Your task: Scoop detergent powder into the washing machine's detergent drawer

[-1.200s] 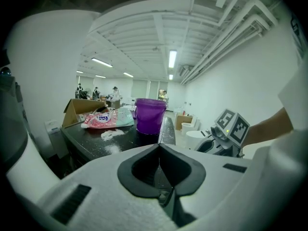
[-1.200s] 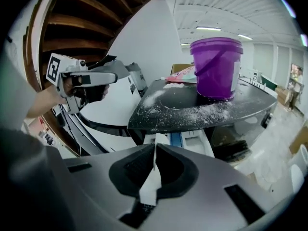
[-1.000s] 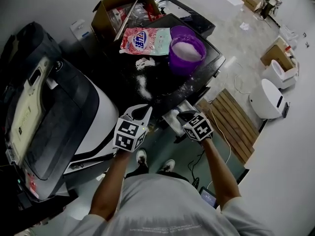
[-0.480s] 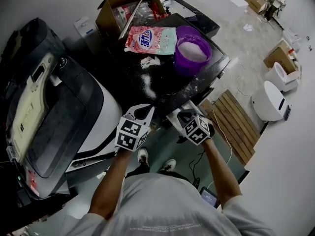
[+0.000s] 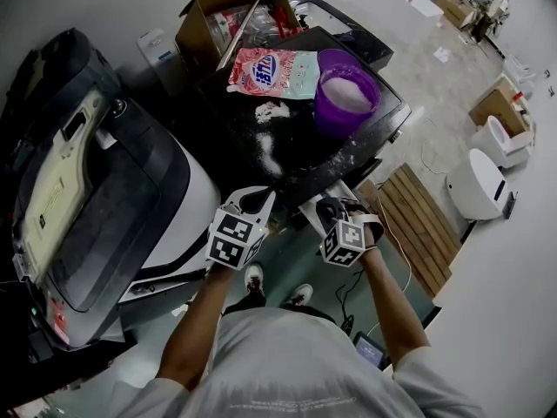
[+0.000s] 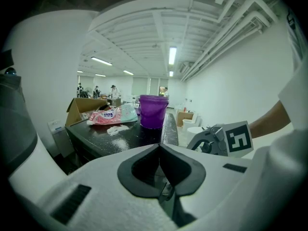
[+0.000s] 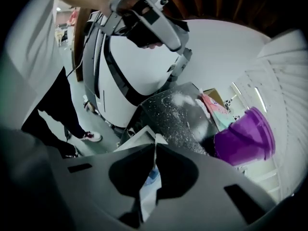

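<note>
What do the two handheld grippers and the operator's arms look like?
The left gripper has a white shell with dark grey inner pads. The right gripper is dark grey throughout. Each carries a cube of black-and-white square markers: left cube, right cube. No cables show on either. The person wears a light grey short-sleeved T-shirt.

the left gripper (image 6: 160, 146) has its fingers pressed together with nothing between them. beyond them, a black bench (image 6: 96, 141) carries a purple tub (image 6: 153, 111), a pink detergent bag (image 6: 111, 115) and spilled white powder (image 6: 117, 129). the right gripper (image 6: 195, 143) hangs just right of the bench.
</note>
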Tool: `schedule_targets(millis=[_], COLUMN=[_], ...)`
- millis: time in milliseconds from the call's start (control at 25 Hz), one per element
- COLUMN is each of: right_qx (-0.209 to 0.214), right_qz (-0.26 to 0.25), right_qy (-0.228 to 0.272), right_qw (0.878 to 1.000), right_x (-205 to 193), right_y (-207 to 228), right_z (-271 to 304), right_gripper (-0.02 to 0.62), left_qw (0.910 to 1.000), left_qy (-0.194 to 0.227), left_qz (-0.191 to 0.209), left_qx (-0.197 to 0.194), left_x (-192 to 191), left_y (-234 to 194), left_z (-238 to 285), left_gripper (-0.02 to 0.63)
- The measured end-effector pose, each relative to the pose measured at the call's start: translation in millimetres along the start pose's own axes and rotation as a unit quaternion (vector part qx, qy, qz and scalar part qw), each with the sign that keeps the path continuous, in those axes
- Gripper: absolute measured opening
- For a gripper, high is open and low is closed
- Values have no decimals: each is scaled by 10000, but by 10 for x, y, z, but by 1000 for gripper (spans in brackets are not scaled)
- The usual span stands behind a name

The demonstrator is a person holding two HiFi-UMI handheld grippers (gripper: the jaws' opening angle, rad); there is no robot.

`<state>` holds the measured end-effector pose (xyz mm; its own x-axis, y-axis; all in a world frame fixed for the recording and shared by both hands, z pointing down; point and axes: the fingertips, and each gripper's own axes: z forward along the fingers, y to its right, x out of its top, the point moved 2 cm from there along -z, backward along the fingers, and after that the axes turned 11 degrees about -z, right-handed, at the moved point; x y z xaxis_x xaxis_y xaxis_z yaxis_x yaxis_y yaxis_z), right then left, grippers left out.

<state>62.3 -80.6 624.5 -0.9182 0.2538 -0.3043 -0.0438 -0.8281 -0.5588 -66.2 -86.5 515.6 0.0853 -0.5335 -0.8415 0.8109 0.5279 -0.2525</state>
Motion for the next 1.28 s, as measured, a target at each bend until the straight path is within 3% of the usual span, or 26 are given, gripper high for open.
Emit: schedule_targets(millis=[120,240,600,760,880,960,1080,1280], right_qx=[-69,-116,-99,167,264,212,31,-255], right_qz=[-650,-990,-907,-206,1155,2339,3819,5344], right_qy=[-158,-286,-355,-239,149,515,981,1620], right_qw=[9977,9946,9952,9994,9928,9707,9190,8292], right_x=[31,34,49,6,-23,-73,-192,-356], right_y=[-27,-41,-63,-141,-114,-44,67,200], right_z=[11,20,25,-12,-101,-184,-324,-556], right_gripper=[12,12,12,12,12,12,12,12], left_qw=[10000,10000,10000,10000,10000,10000,9999,9995], left_qy=[15,29,59,51,49,65,74,81], left_qz=[18,23,37,37,23,10,10,22], left_qx=[22,35,12,-8,-24,-58,-141,-299], left_x=[3,-4,-1,-5,5,16,35,79], left_y=[-10,-24,-21,-4,1,16,63,150], left_z=[-26,-45,-73,-75,-78,-68,-38,22], left_gripper=[9,9,9,9,9,9,9,9])
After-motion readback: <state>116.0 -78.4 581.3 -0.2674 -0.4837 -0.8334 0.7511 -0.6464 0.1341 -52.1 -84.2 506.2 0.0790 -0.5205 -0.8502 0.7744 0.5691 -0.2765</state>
